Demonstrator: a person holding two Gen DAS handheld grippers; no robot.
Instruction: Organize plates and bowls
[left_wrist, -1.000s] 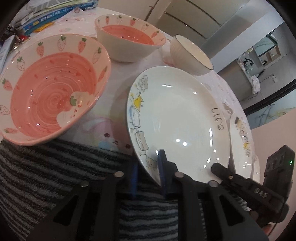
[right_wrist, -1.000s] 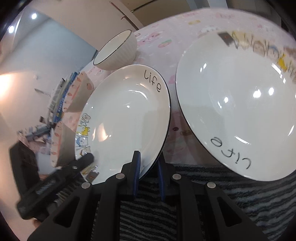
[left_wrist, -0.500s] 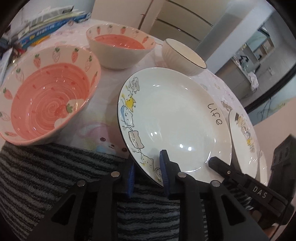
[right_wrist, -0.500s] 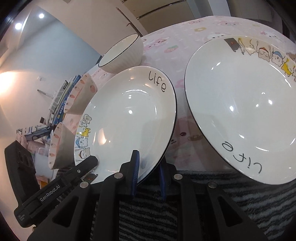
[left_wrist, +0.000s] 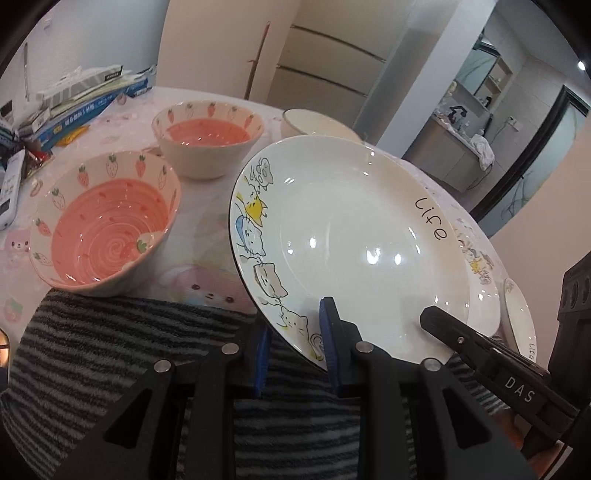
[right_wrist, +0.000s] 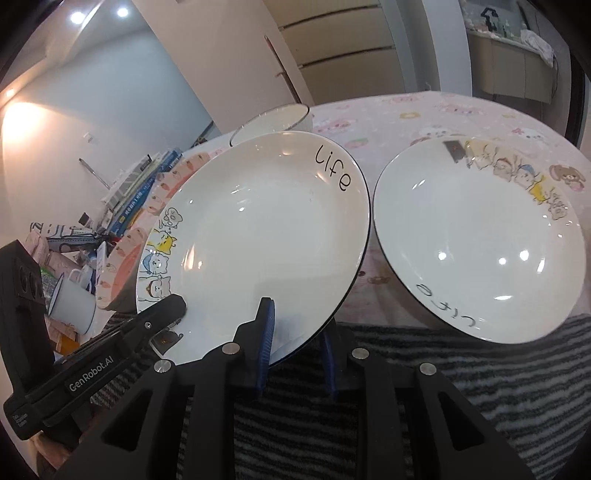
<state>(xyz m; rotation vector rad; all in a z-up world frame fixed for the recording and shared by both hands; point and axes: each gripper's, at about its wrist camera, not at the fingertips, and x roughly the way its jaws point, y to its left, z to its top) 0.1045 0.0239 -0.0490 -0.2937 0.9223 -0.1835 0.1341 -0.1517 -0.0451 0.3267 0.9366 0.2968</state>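
Round table under a pink cartoon-print cloth (right_wrist: 424, 118), with striped grey fabric (left_wrist: 110, 332) along the near edge and pale cabinets and a doorway behind. Raised off the cloth and tilted: lifted plate (left_wrist: 351, 229), white with a dark rim, a row of cartoon cats down one side and "Life" handwritten on the other. Pinched at its near rim by left gripper (left_wrist: 295, 317), one blue pad above the rim and one beneath; jaws just eased slightly wider, rim between them and pressed by both pads. Pinched further along the same rim by right gripper (right_wrist: 297, 315), again one blue pad on each face; jaws likewise just opened a touch, plate edge between them and held. To the right of it, flat on the table with its near edge over the striped fabric: second plate (right_wrist: 480, 240), same cats and lettering, close beside but apart. To the left, strawberry bowl (left_wrist: 107, 229), pink inside, near side on the striped fabric. Behind that, apart, carrot bowl (left_wrist: 207, 144), also pink inside. Behind the lifted plate and partly hidden by it, white bowl (left_wrist: 314, 123) with a dark rim. At the far left edge, stack of books (left_wrist: 92, 96) and, nearby, white enamel mug (right_wrist: 74, 302).
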